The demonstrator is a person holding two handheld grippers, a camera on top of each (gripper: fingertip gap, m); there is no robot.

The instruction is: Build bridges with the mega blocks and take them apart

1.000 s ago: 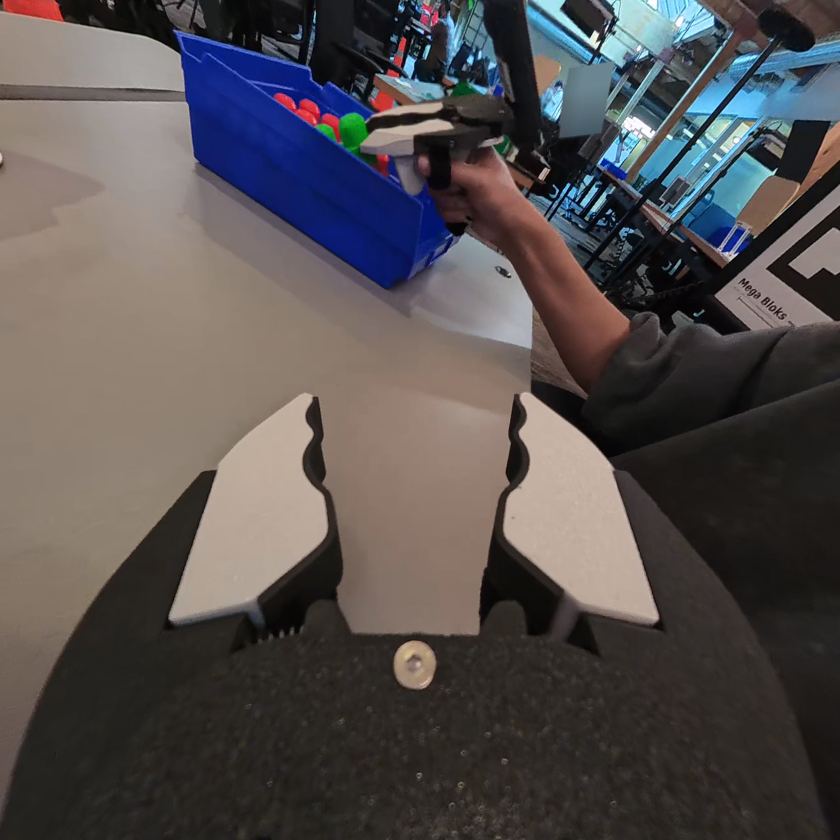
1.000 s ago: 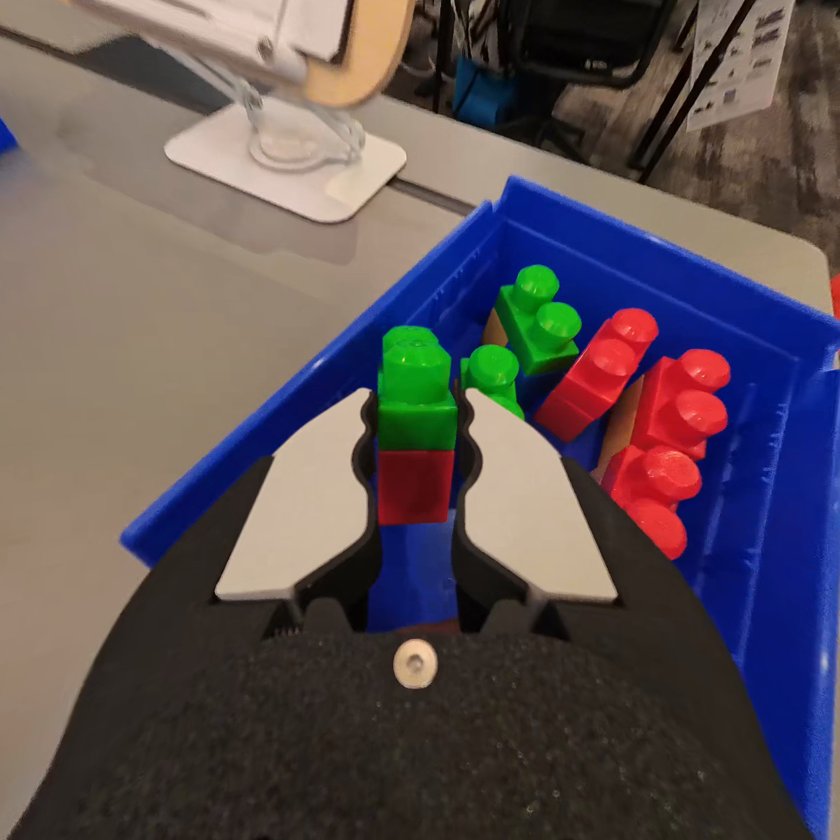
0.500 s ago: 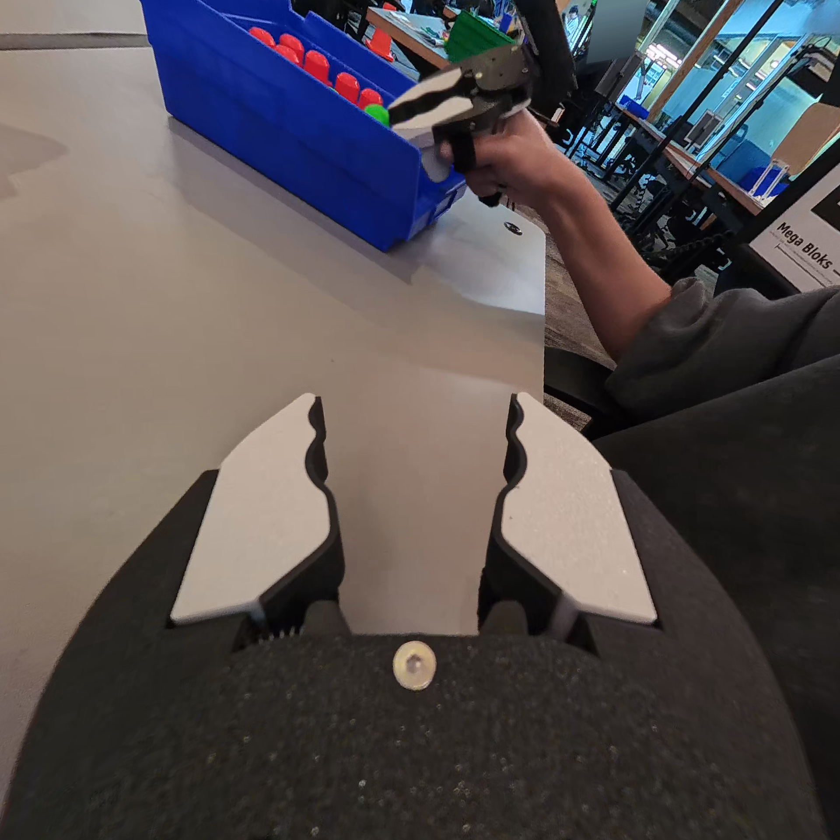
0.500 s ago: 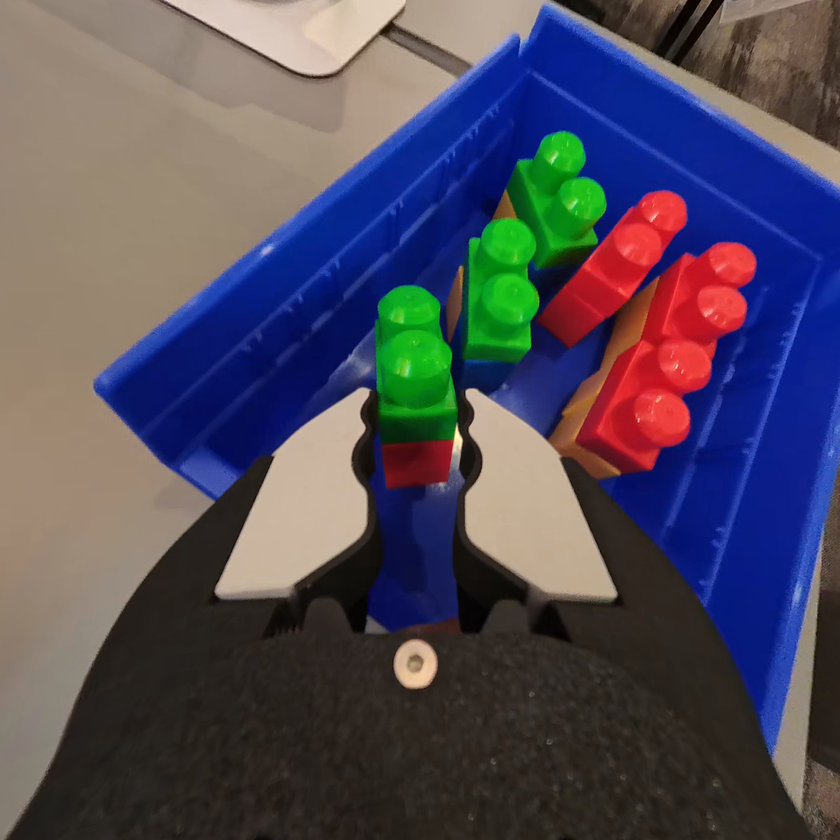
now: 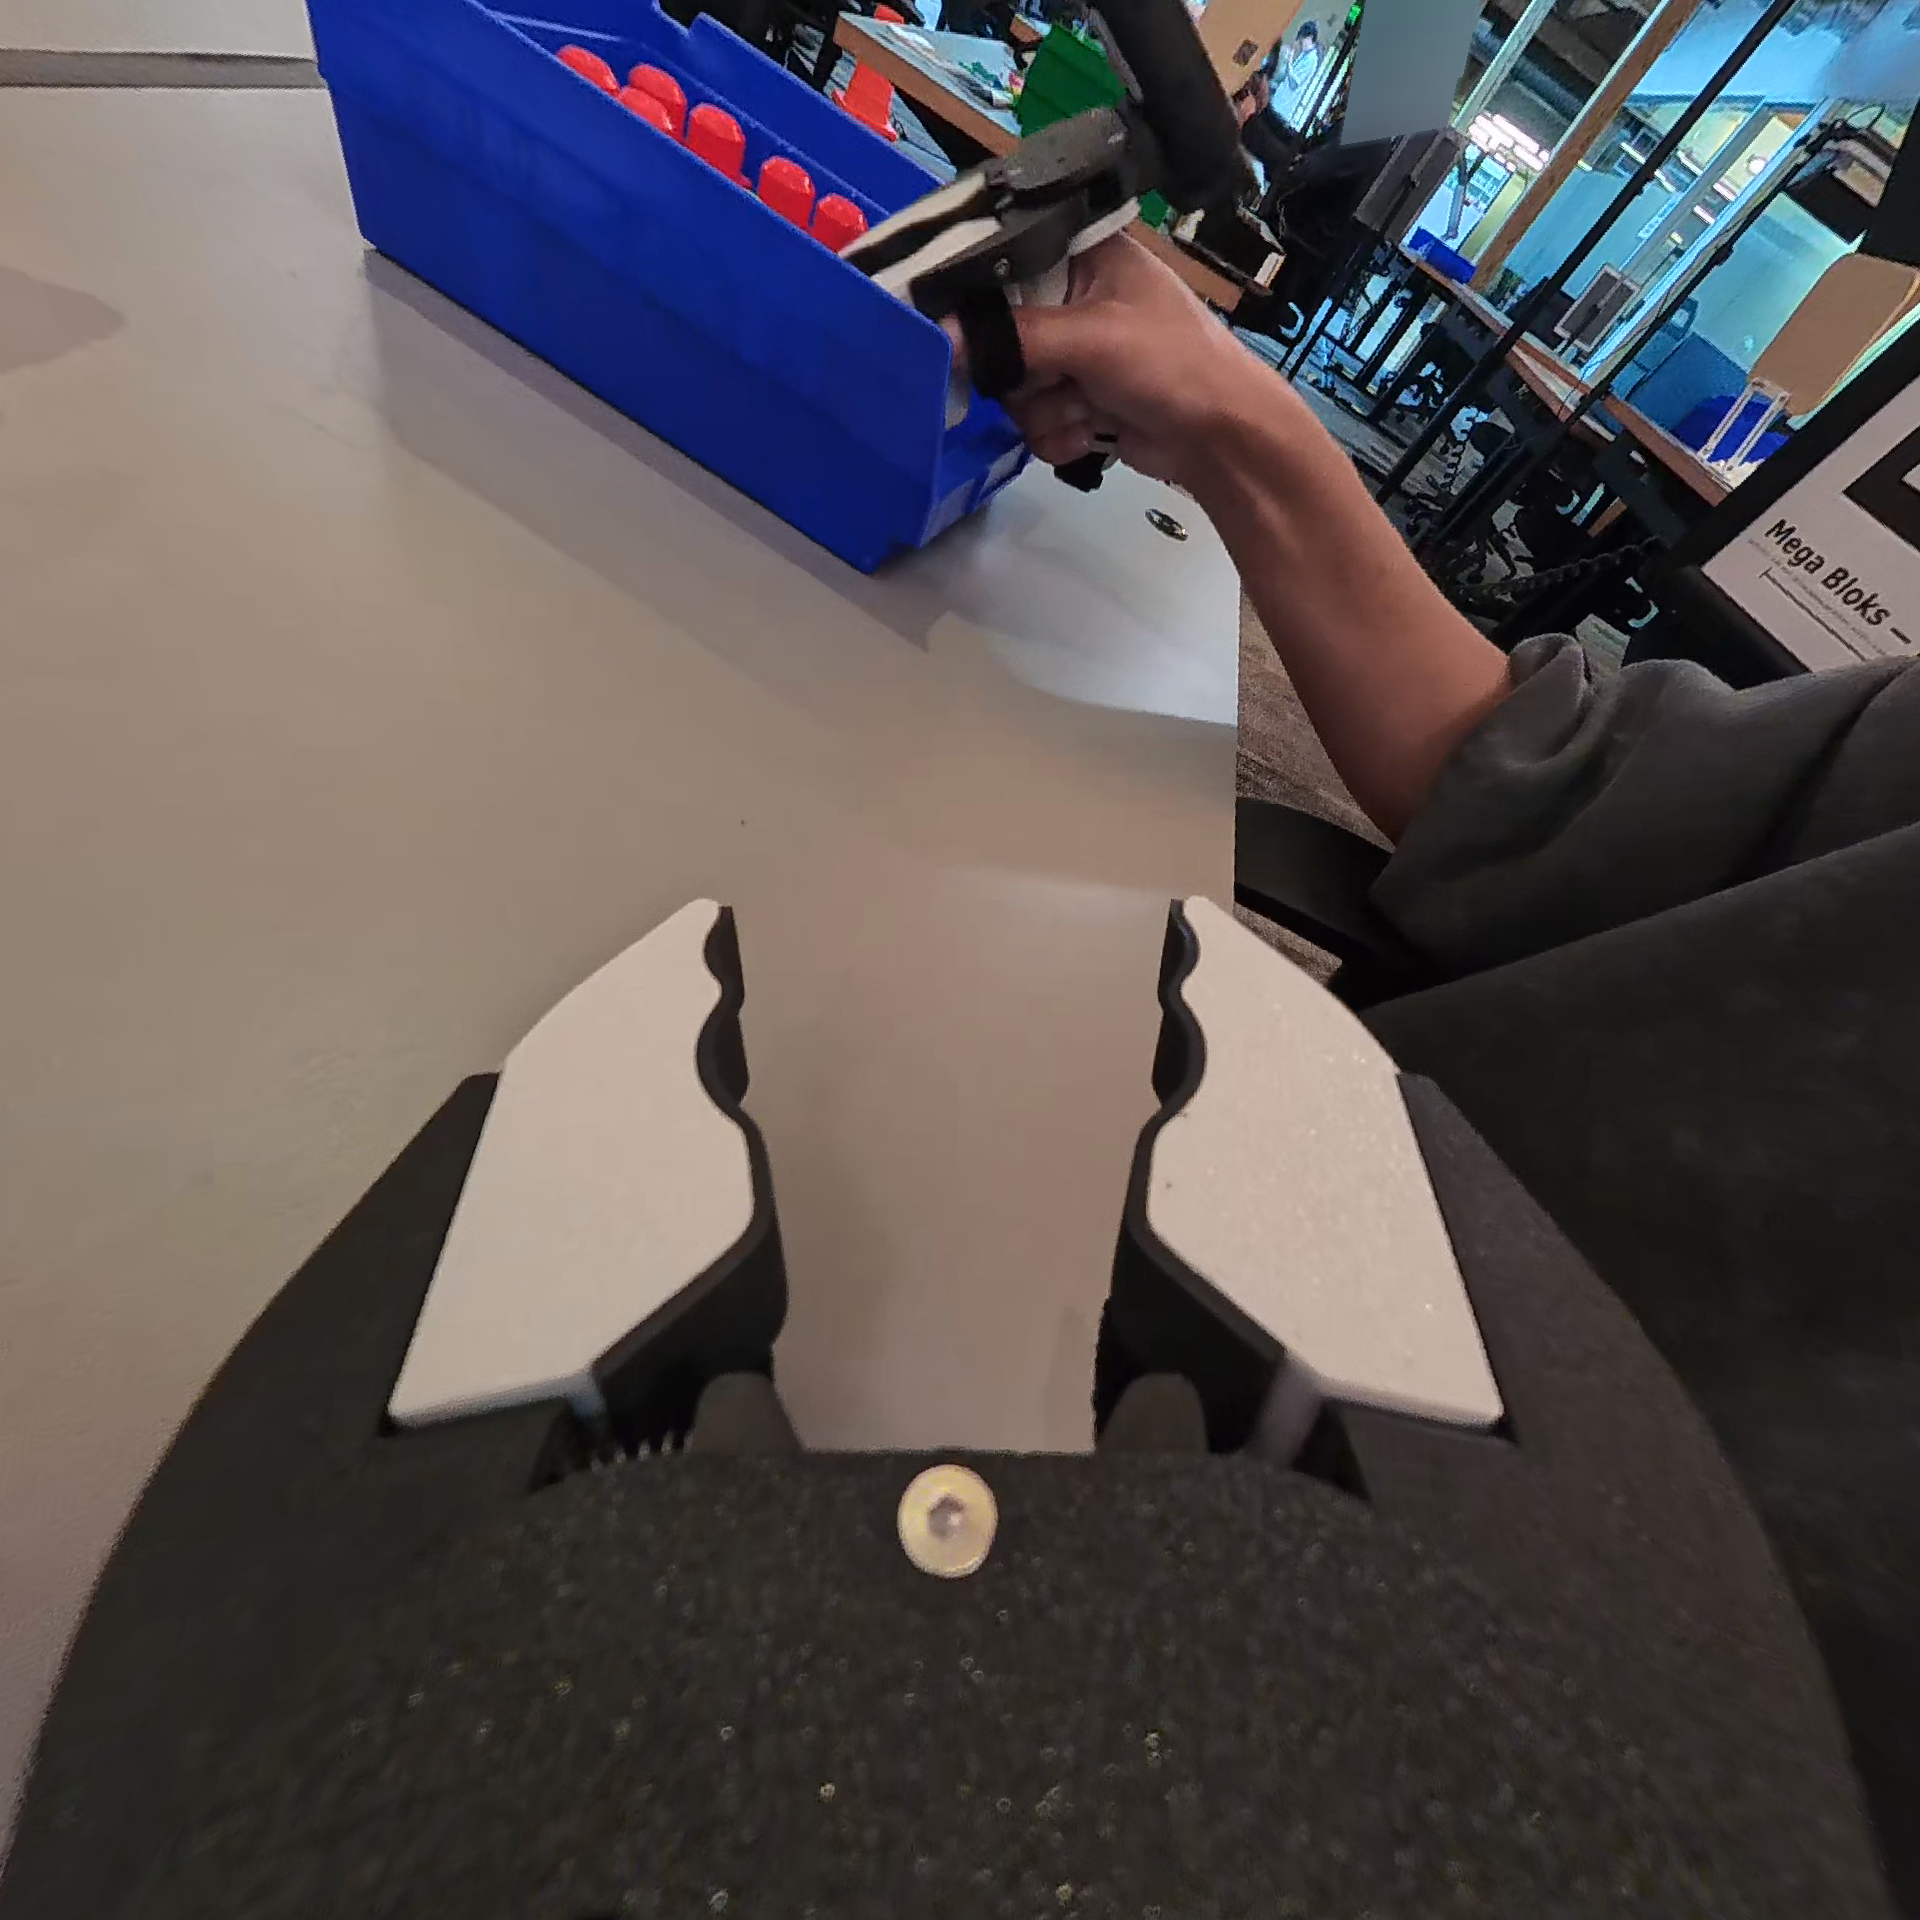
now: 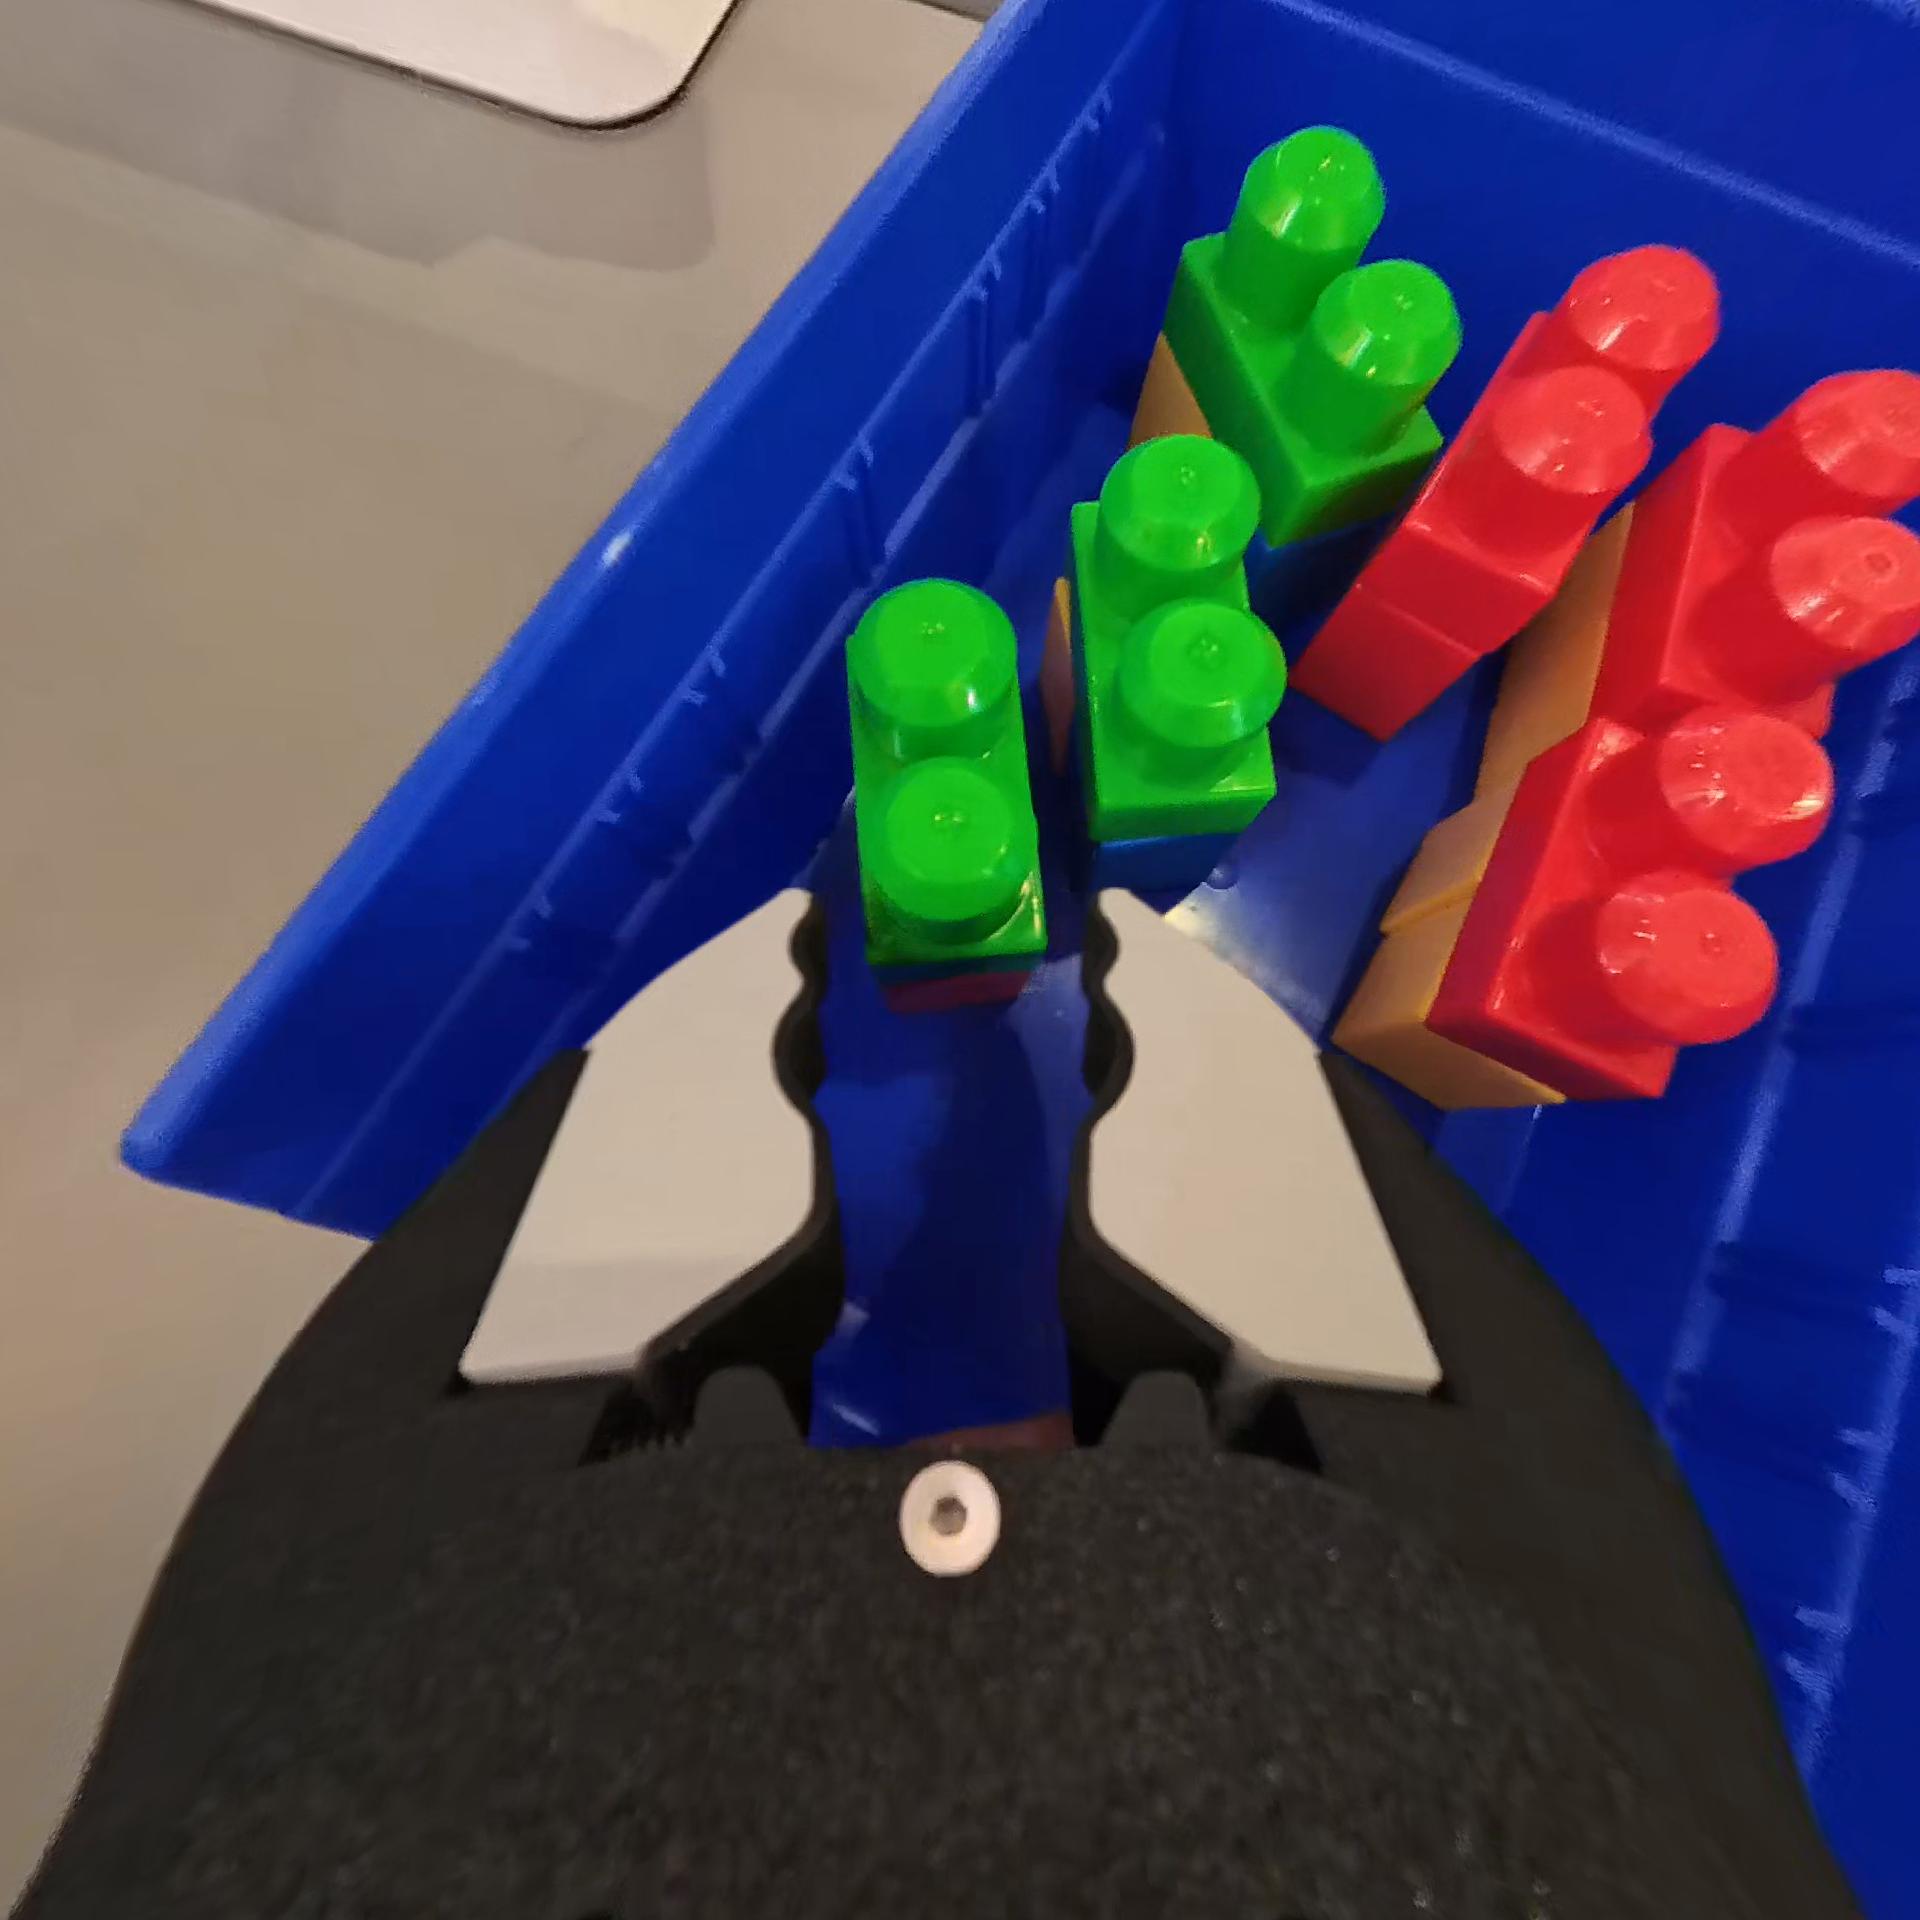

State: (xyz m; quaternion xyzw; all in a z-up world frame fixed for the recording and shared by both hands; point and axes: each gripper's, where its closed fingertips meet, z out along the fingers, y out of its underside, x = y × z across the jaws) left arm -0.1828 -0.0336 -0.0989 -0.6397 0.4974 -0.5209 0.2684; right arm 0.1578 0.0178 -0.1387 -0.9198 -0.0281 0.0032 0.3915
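Observation:
A blue bin holds green and red mega blocks. My right gripper is open over the bin's near end. A green block on a red one sits between and just beyond its fingertips, with a gap on each side. Two more green blocks and red blocks on tan ones stand further in. My left gripper is open and empty above the bare grey table. The left wrist view shows the right gripper in a hand at the bin.
The table's right edge runs close to my left gripper, with the person's arm and grey sleeve beyond it. A white stand base sits on the table left of the bin. A sign board stands at far right. The grippers' ends are close to 35 cm from one another.
My right gripper moved down into the bin with the green-on-red stack, then opened and let it go. My left gripper stayed open and drew a little closer to the bin.

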